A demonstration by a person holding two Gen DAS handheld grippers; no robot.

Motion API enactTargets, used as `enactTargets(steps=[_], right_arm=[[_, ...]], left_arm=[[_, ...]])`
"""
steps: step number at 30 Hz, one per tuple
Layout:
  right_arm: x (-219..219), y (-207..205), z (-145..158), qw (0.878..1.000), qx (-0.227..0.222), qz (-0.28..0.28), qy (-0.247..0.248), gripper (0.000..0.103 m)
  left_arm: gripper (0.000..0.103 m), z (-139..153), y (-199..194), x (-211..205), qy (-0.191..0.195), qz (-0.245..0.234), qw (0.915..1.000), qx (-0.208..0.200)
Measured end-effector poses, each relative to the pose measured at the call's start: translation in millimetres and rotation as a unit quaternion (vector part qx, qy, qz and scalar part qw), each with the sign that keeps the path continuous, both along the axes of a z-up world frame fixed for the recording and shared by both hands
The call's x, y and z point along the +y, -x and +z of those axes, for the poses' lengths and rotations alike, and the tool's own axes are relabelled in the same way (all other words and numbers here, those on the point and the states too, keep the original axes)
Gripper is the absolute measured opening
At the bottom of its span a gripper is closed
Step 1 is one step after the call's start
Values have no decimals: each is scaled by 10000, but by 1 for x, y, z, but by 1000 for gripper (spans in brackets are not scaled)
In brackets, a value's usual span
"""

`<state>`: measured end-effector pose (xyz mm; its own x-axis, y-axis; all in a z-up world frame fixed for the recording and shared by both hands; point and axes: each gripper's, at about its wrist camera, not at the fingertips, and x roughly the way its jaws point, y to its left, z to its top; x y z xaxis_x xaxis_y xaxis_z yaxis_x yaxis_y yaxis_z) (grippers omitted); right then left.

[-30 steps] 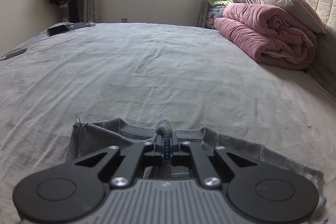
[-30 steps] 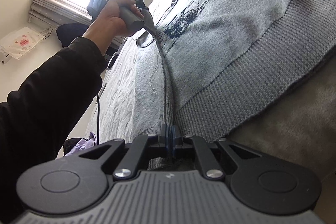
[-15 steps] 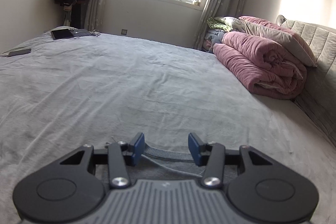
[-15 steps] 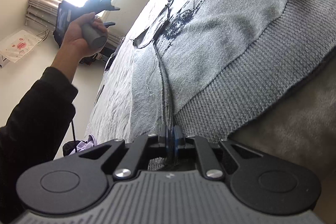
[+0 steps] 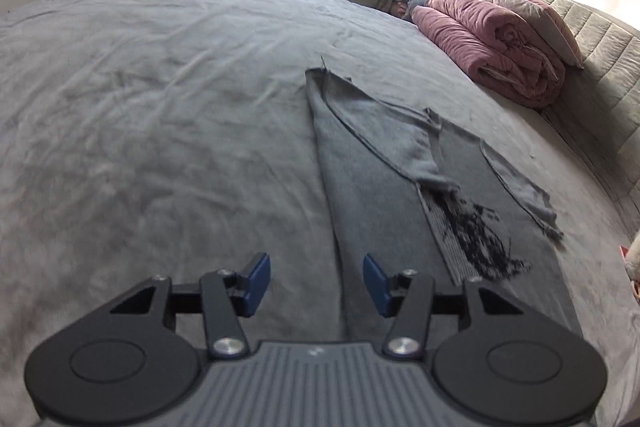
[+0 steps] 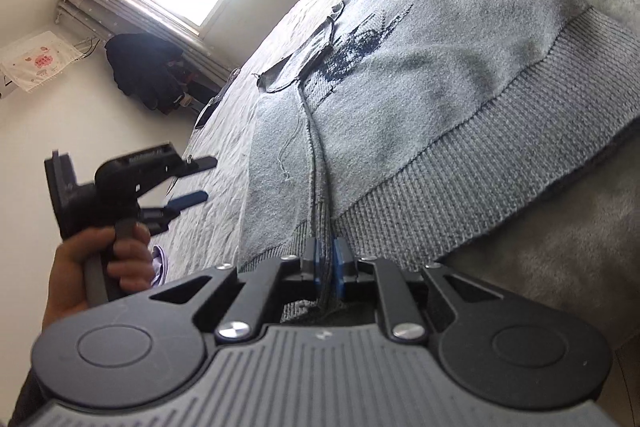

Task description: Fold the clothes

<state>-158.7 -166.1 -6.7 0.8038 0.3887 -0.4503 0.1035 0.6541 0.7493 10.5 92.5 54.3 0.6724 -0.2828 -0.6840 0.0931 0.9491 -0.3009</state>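
- The grey sweater lies flat on the bed, one side folded inward.
- Left tongs, empty and opening, hover beside the sweater's fold; regrasp there.
- Right tongs, opening, pinch the sweater's ribbed hem; keep it taut.

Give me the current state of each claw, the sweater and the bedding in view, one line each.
Left claw: jaws opening, nothing between them, above the bed.
Right claw: jaws opening, pads on the sweater's ribbed hem fold.
Grey sweater: flat on the bed, one side folded over.
Pink quilt: rolled up by the headboard.
Grey bedspread: spread out, lightly wrinkled.
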Motion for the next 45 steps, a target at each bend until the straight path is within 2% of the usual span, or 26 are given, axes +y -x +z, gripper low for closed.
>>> enactTargets(steps=[6,7,8,9,17,18,20,21,22,24,26,28,31,33,34,36,39,42,45], right_arm=[[4,0,1,9998,-120,34,-170,17],[6,0,2,9998,-137,53,-158,24],[8,1,3,9998,-154,68,-120,35],[9,1,4,9998,-170,81,-61,37],[26,5,10,9970,-294,301,652,38],[30,5,11,9958,-320,373,772,36],[40,6,12,9913,-381,452,1172,19],[42,6,12,9901,-393,487,1255,16],[42,7,11,9907,-395,506,1197,13],[38,7,10,9935,-397,521,928,11],[31,8,8,9967,-392,494,505,10],[23,9,5,9983,-317,451,-164,9],[12,11,-1,9911,-256,388,-1247,9],[8,14,2,9852,-401,342,-1631,9],[6,15,5,9831,-480,321,-1737,9],[6,15,8,9853,-521,296,-1597,9],[6,11,2,9923,-138,251,-1206,9],[0,12,-12,9906,234,156,-1337,9],[-4,14,-14,9903,269,101,-1356,9]], left_arm=[[59,-7,59,-17,43,-597,9982,-60],[60,-9,67,-19,1,-635,9979,-102],[60,-10,72,-22,-57,-678,9976,-134],[60,-12,77,-26,-131,-724,9972,-156],[57,-25,102,-44,-447,-973,9941,-159],[53,-28,104,-45,-470,-973,9941,-128],[35,-33,107,-47,-477,-949,9943,-71],[21,-34,107,-48,-476,-936,9945,-62],[10,-34,106,-46,-429,-924,9948,-52],[7,-31,103,-38,-151,-849,9963,33],[6,-28,103,-27,116,-736,9972,91],[6,-24,105,-16,353,-624,9974,99],[6,-18,109,-4,595,-478,9971,60],[5,-13,113,1,691,-411,9968,-19],[5,-10,114,1,712,-397,9966,-69],[5,-11,116,-2,660,-455,9968,-69],[6,-24,113,-12,328,-540,9978,199],[7,-31,114,-15,151,-611,9978,209],[7,-27,117,-12,200,-672,9975,99]])
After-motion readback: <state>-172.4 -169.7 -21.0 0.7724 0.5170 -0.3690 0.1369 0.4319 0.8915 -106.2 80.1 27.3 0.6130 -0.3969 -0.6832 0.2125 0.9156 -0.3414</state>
